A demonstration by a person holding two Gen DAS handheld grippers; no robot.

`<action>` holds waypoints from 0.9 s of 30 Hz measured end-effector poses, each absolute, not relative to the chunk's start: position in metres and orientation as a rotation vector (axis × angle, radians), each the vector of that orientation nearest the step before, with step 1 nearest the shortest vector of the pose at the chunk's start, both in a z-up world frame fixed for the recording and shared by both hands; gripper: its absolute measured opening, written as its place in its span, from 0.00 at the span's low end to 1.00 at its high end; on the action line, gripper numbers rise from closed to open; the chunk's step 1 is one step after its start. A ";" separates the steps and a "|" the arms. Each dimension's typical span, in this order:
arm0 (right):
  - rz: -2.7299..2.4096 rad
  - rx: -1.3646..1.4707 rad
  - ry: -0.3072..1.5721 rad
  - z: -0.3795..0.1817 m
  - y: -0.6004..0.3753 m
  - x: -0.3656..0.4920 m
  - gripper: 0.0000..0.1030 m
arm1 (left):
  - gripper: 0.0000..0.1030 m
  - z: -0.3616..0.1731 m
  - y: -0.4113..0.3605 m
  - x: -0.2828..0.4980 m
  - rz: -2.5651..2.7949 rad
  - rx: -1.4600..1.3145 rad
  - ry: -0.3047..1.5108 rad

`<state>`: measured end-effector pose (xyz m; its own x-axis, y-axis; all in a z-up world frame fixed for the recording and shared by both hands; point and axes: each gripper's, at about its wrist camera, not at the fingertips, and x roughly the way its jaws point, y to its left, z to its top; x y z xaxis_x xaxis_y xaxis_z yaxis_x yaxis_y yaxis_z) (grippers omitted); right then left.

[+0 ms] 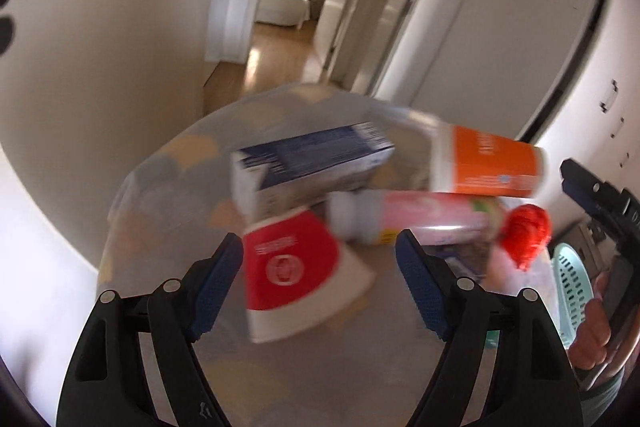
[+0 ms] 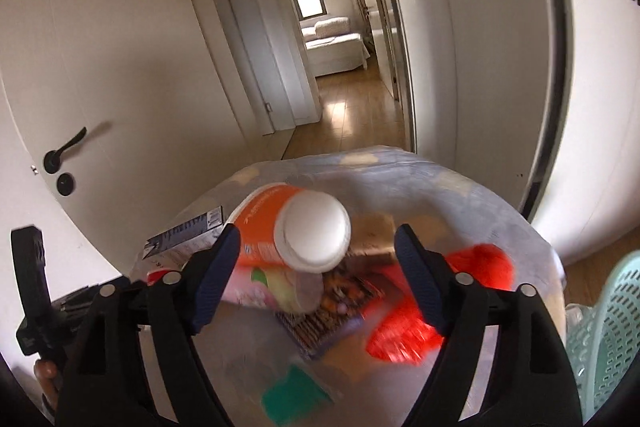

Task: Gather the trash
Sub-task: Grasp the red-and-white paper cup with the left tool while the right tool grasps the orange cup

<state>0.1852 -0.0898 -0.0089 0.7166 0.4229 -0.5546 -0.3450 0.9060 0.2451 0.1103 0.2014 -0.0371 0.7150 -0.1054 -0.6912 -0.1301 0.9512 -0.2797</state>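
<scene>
Pale walls and a hallway with a wood floor (image 1: 276, 51) fill the background of my left wrist view, leading to a bedroom with a white bed (image 1: 282, 1). Below that sits a translucent trash bag (image 1: 160, 195), mouth spread wide, already holding a pile: a dark blue carton (image 1: 312, 159), an orange-labelled bottle (image 1: 492, 163) lying on its side, a pink bottle (image 1: 416, 215) under it, a red-and-white paper cup (image 1: 296, 267) and a red mesh wad (image 1: 526, 227). My left gripper (image 1: 320, 255) hangs over the pile with its jaws spread and nothing between them. I judge the bag is kept open so items can simply be dropped in. At the right edge I see the other tool and a mint-green basket (image 1: 572, 279).

From the right wrist view, the same hall runs past a white door with a black handle (image 2: 66, 151) on the left. My right gripper (image 2: 318, 247) is also open and empty above the bag. The orange bottle's white cap (image 2: 314, 231) points toward the camera, with red netting (image 2: 404, 331), a printed wrapper (image 2: 336, 307) and a green scrap (image 2: 294, 393) lower in the bag. The picture is blurred, so finer contact between items I cannot tell.
</scene>
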 end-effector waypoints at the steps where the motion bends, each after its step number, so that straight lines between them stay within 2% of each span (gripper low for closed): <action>1: 0.428 0.125 0.649 -0.009 -0.083 0.189 0.77 | 0.75 -0.041 0.207 0.112 0.013 -0.332 0.785; 5: 0.433 0.130 0.688 -0.016 -0.068 0.217 0.80 | 0.75 -0.057 0.220 0.118 -0.004 -0.368 0.818; 13: 0.479 0.138 0.768 -0.041 -0.050 0.239 0.80 | 0.75 -0.078 0.218 0.129 -0.027 -0.343 0.862; 15: 0.505 0.146 0.779 -0.044 -0.049 0.239 0.69 | 0.73 -0.077 0.214 0.128 -0.043 -0.342 0.864; 21: 0.533 0.138 0.719 -0.035 -0.052 0.214 0.54 | 0.64 -0.071 0.198 0.122 -0.028 -0.272 0.854; 27: 0.527 0.167 0.665 -0.027 -0.065 0.184 0.51 | 0.57 -0.062 0.184 0.103 -0.051 -0.234 0.826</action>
<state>0.1844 -0.0654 -0.0268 0.6618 0.5162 -0.5437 -0.4121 0.8563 0.3113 0.1025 0.1844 -0.0618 0.6784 -0.1355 -0.7221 -0.0462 0.9730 -0.2259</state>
